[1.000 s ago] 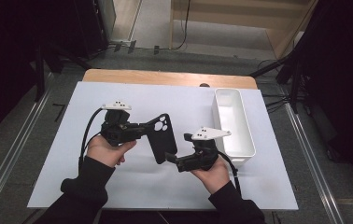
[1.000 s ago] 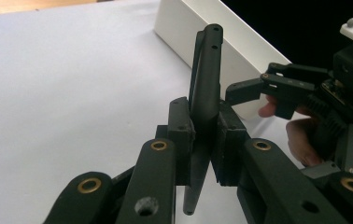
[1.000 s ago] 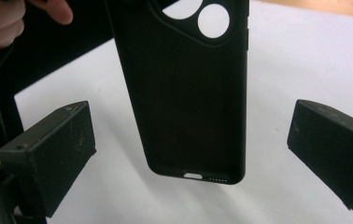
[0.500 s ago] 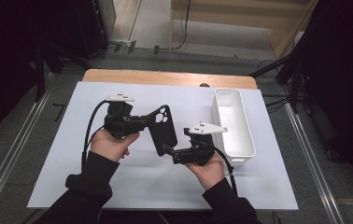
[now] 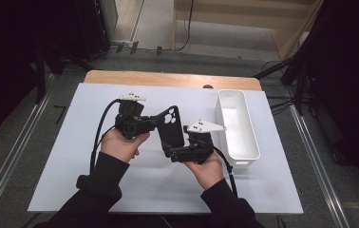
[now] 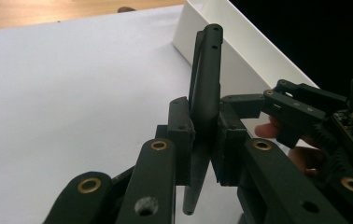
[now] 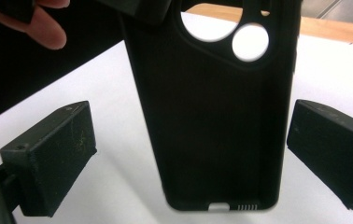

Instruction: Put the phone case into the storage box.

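Observation:
A black phone case (image 5: 170, 128) with round camera cutouts is held up off the white table top. My left gripper (image 5: 156, 124) is shut on its edge; in the left gripper view the pads clamp the thin case (image 6: 206, 79) from both sides. My right gripper (image 5: 173, 152) is open just below and to the right of it. In the right gripper view the case (image 7: 216, 116) hangs between the two wide-apart pads (image 7: 53, 149), with a gap on each side. A hand holds each gripper.
A long white tray (image 5: 238, 124) stands to the right of the grippers, lengthwise front to back. The white table top (image 5: 73, 156) has a wooden strip (image 5: 168, 78) along its far edge. Dark floor and metal rails flank the table.
My left hand has carried the case a little away from the person and to the right, closer to the right gripper. The right gripper has barely shifted.

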`<state>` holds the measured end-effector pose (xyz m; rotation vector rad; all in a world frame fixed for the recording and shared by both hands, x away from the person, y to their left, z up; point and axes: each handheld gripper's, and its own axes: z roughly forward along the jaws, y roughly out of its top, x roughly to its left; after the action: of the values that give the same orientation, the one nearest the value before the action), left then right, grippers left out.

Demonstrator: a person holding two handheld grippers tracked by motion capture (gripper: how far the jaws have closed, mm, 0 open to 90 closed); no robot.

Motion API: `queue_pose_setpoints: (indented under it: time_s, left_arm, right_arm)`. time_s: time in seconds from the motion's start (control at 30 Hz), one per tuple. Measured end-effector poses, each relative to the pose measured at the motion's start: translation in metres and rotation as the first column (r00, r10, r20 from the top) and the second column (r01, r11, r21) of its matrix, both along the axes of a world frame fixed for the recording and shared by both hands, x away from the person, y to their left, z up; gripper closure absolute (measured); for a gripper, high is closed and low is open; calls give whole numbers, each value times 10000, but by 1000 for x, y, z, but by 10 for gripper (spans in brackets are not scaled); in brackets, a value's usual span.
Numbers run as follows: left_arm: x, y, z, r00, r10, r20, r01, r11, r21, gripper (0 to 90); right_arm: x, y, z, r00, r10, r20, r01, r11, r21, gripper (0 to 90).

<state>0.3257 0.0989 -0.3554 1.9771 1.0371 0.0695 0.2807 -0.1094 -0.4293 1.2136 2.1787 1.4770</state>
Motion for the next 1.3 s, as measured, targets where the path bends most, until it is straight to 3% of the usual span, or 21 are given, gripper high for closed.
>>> queue_pose_setpoints:
  time_s: [0.1, 0.6, 0.7, 0.87, 1.07, 1.3]
  left_arm:
    - [0, -1, -2, 9999, -96, -80, 96, 10000, 7, 797]
    - [-3, -9, -8, 9989, -279, -378, 282, 9996, 69, 798]
    - [-4, -11, -9, 9989, -298, -369, 300, 9995, 56, 798]
    - [-5, -14, -10, 9987, -320, -389, 325, 9994, 112, 798]
    - [-6, -15, -9, 9988, -349, -336, 353, 9993, 141, 797]
    - [-7, -15, -8, 9990, -341, -301, 344, 9993, 113, 796]
  right_arm:
    - [2, 3, 1, 9998, -99, 193, 104, 9995, -312, 0]
    - [13, 12, 6, 9980, -627, 94, 632, 9948, -798, 0]
    - [14, 12, 6, 9967, -774, 260, 797, 9912, -1054, 0]
    - [17, 8, 6, 9964, -849, 77, 852, 9936, -735, 27]
    - [13, 7, 7, 9966, -689, 453, 724, 9941, -812, 90]
    - [12, 6, 8, 9975, -579, 398, 609, 9950, -791, 105]
